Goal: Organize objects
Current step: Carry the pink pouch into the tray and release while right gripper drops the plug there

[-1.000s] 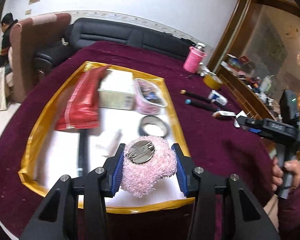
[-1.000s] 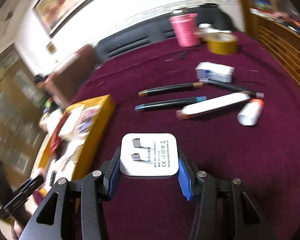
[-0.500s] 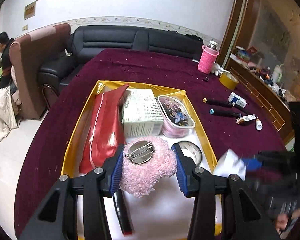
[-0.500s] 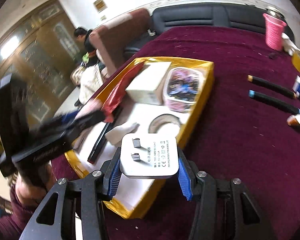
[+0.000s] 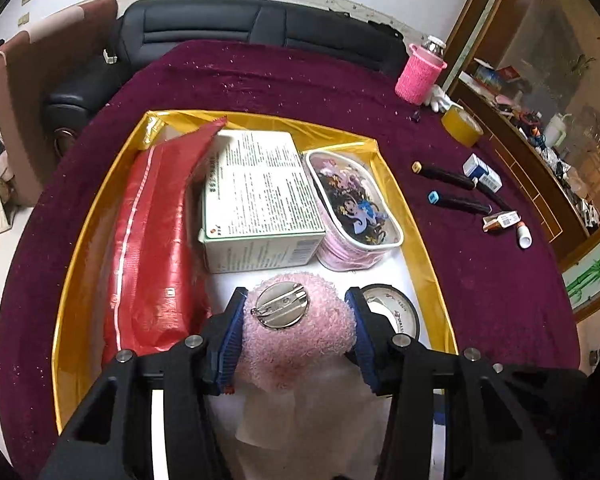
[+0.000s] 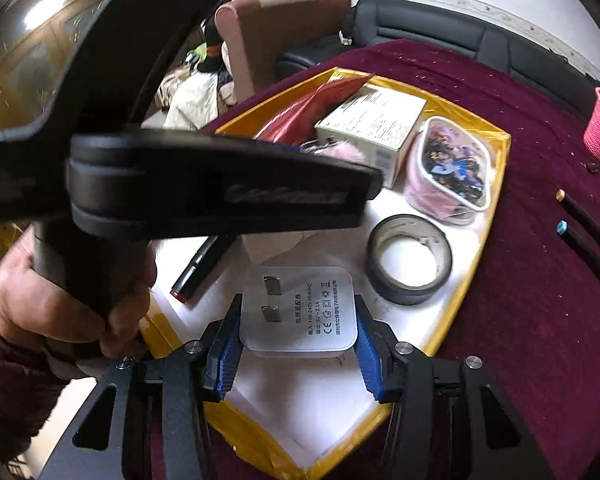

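claws: left claw point(image 5: 296, 330) grips one brooch point(image 5: 300, 334) (pink), right claw point(image 6: 298, 334) one charger point(image 6: 300, 308).

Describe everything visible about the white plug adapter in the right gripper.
The white plug adapter is a flat, rounded-square block of glossy plastic. Two short metal prongs stick out of its upper face, beside grey printed text and certification marks. The right gripper holds it by two opposite edges between blue ribbed pads, face toward the camera, above the near white floor of the gold-rimmed tray. Only the pads visibly touch it.
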A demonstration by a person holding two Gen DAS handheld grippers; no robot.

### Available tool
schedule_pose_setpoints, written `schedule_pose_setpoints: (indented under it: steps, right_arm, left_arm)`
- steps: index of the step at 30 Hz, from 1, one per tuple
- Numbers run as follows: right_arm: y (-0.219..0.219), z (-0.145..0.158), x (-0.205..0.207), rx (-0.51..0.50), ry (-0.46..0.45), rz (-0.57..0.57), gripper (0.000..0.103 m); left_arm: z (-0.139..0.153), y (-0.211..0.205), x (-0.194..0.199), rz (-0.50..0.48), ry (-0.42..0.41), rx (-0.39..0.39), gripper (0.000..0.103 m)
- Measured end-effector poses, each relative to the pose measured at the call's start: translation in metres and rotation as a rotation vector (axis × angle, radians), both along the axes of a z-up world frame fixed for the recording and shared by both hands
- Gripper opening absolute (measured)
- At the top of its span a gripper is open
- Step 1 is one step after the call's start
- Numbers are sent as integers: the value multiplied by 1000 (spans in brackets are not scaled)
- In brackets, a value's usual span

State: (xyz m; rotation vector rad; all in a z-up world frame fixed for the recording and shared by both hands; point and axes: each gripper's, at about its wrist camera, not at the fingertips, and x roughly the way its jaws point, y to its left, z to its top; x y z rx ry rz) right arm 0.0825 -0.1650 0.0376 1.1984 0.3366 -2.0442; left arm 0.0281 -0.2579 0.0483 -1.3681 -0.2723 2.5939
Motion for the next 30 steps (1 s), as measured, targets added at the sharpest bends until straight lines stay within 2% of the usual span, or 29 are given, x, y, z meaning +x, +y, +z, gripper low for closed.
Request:
schedule_pose_setpoints:
  steps: [7,11,16,21,26,30]
  right_arm:
    - [-3,-6,-3,15,1,7,55]
    - [-4,-9,-5,30,18,10,55]
    - [-7,-11,-4,62,53,14,55]
    - [-2,-7,-5,40,51,9,69]
    - [13,7,-3,0,81,-13,80]
    - [31,15,0,-34,92,-38,82]
  left_arm:
    - [-3,4,-3,-13,-20,2,54]
    - [-5,5,-4,-13,-28,8,68]
    - [-7,4,-5,-19,-40,30,79]
    - [-3,2,-3,0,-33,68,82]
    - [9,-3,6,47,-15,86,91]
    - [17,-4,15,74,-29,80,92]
